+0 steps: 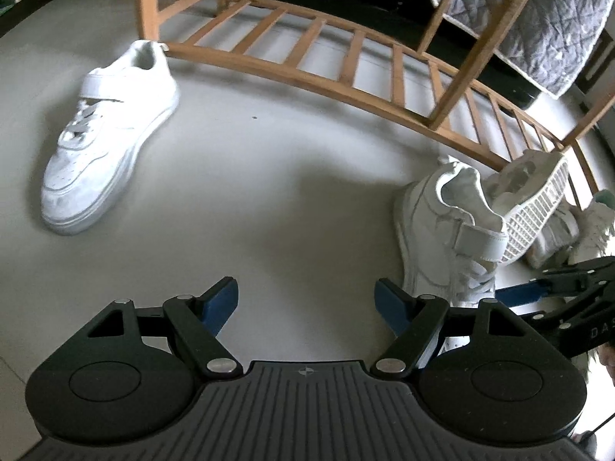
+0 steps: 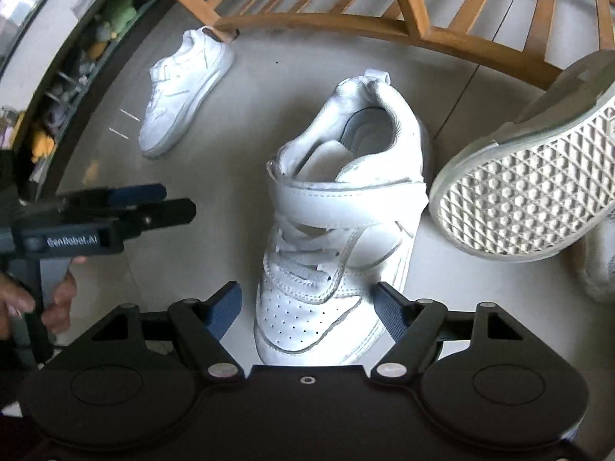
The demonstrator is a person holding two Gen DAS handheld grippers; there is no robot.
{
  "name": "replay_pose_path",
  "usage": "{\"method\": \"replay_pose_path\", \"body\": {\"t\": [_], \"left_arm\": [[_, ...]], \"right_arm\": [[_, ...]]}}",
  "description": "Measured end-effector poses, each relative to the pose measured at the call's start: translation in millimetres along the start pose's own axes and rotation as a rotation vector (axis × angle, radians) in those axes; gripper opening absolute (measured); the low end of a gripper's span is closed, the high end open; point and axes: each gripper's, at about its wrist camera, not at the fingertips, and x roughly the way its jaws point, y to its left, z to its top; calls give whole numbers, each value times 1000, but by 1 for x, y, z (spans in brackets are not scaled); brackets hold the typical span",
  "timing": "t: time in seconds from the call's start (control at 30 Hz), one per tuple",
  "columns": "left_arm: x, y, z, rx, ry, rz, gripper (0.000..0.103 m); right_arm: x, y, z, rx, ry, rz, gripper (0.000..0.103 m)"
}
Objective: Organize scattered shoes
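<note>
A white strap sneaker [image 2: 338, 238] stands upright on the grey floor, toe towards me. My right gripper [image 2: 307, 301] is open, and the toe lies between its blue pads [image 2: 226, 307] without being pressed. The same sneaker [image 1: 449, 230] shows at the right of the left wrist view. Its matching white sneaker [image 1: 111, 138] lies further left, heel by the wooden rack's leg, also small in the right wrist view [image 2: 184, 92]. Over bare floor, my left gripper [image 1: 305, 292] is open and holds nothing.
A shoe with a waffle sole [image 2: 538, 184] leans tipped on its side right of the strap sneaker, with more pale shoes [image 1: 592, 226] behind it. The slatted wooden rack [image 1: 346, 50] runs across the back. A hand [image 2: 57, 299] holds the left gripper's handle.
</note>
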Motion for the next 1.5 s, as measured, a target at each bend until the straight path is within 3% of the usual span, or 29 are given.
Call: {"method": "replay_pose_path", "body": {"t": [0.3, 0.47, 0.73, 1.07, 1.5], "left_arm": [[-4, 12, -7, -9, 11, 12, 79], [-3, 2, -10, 29, 18, -18, 79], [9, -31, -5, 118, 19, -53, 80], [31, -70, -7, 256, 33, -47, 80], [49, -79, -13, 308, 48, -28, 77]], "right_arm": [[13, 19, 19, -35, -38, 50, 79], [7, 27, 27, -68, -58, 75, 79], [-22, 36, 29, -244, -144, -69, 81], [-34, 12, 50, -220, -229, -152, 81], [-15, 9, 61, -270, -245, -243, 81]]}}
